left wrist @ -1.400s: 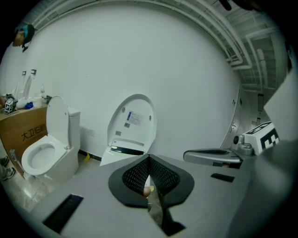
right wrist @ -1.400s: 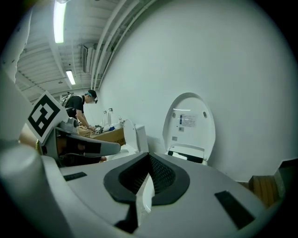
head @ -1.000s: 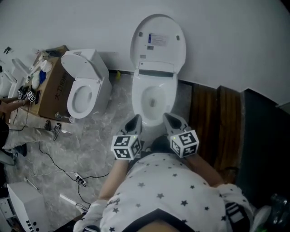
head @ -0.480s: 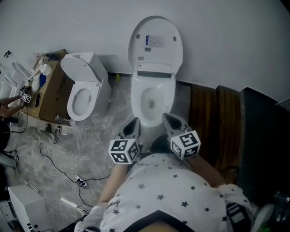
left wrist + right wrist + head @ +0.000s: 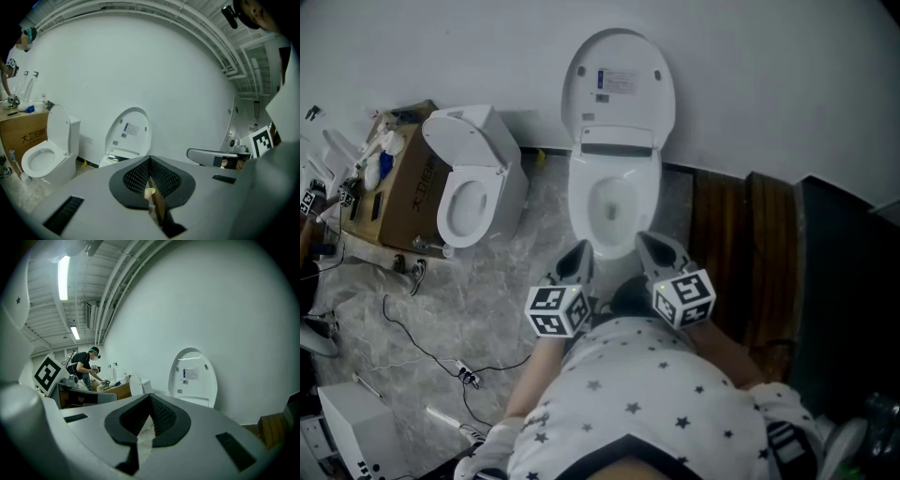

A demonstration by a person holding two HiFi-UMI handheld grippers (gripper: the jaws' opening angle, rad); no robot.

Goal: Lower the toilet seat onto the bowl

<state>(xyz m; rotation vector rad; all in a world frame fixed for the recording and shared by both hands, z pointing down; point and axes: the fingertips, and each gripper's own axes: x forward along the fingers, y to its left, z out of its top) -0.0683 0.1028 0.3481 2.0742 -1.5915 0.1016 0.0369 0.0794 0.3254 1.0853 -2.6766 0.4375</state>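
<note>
At twelve o'clock, against the wall (image 5: 787,84): white toilet seat (image 5: 619,56), upright, label (image 5: 617,82) on it; bowl (image 5: 581,202) uncovered. Left gripper (image 5: 579,251), right gripper (image 5: 651,244), six o'clock: jaws pressed together, empty.

I am getting a dim, greyish head view. The white wall (image 5: 769,75) is reading flat and evenly lit, nothing is throwing a hard shadow, and the frame's right edge is sinking into near black. The raised toilet lid (image 5: 619,84) is showing as the brightest patch, without glare. In the right gripper view a ceiling tube light (image 5: 63,277) is blowing out to pure white, and a second tube (image 5: 75,332) is glowing behind it. Both gripper views are bending strongly at the edges and darkening to black in the corners. The left hand-held gripper (image 5: 150,158) and right hand-held gripper (image 5: 150,395) are looking soft close to the lens.
</note>
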